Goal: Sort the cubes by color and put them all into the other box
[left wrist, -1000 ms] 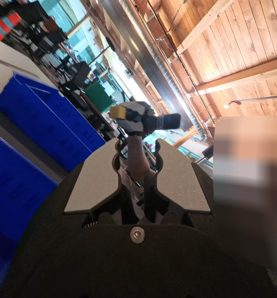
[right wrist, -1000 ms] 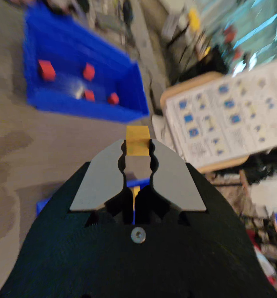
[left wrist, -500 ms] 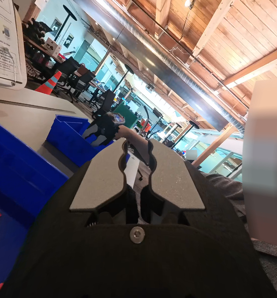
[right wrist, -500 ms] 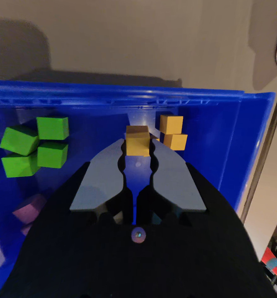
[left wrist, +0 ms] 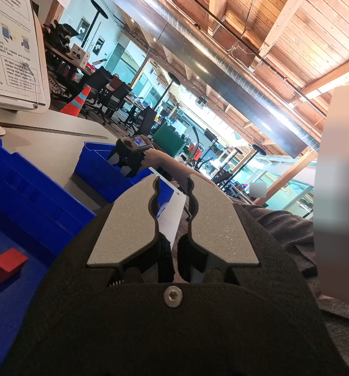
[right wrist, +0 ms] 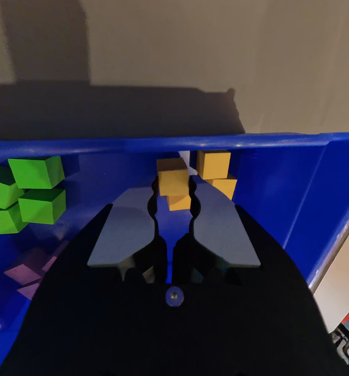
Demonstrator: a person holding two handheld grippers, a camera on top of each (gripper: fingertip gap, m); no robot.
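My right gripper (right wrist: 173,180) is shut on a yellow cube (right wrist: 172,177) and holds it low inside a blue bin (right wrist: 169,143), close to its far wall. Three more yellow cubes (right wrist: 213,164) lie right beside and under it. Three green cubes (right wrist: 36,173) lie at the bin's left and purple cubes (right wrist: 23,272) at its near left. My left gripper (left wrist: 173,181) is empty with its jaws a narrow gap apart, above the corner of a nearer blue bin (left wrist: 27,193) that holds a red cube (left wrist: 6,264). The right gripper (left wrist: 128,160) also shows in the left wrist view, over the far bin (left wrist: 96,164).
Both bins stand on a beige table (right wrist: 189,61). A white instruction board (left wrist: 13,50) stands at the table's far left. A person's forearm (left wrist: 169,164) reaches over to the far bin. An orange cone (left wrist: 76,101) and office chairs stand beyond the table.
My right gripper swung from above the table down into the bin and has sunk lower toward the other yellow cubes. My left gripper's jaws narrowed and its view tilted down toward the bins.
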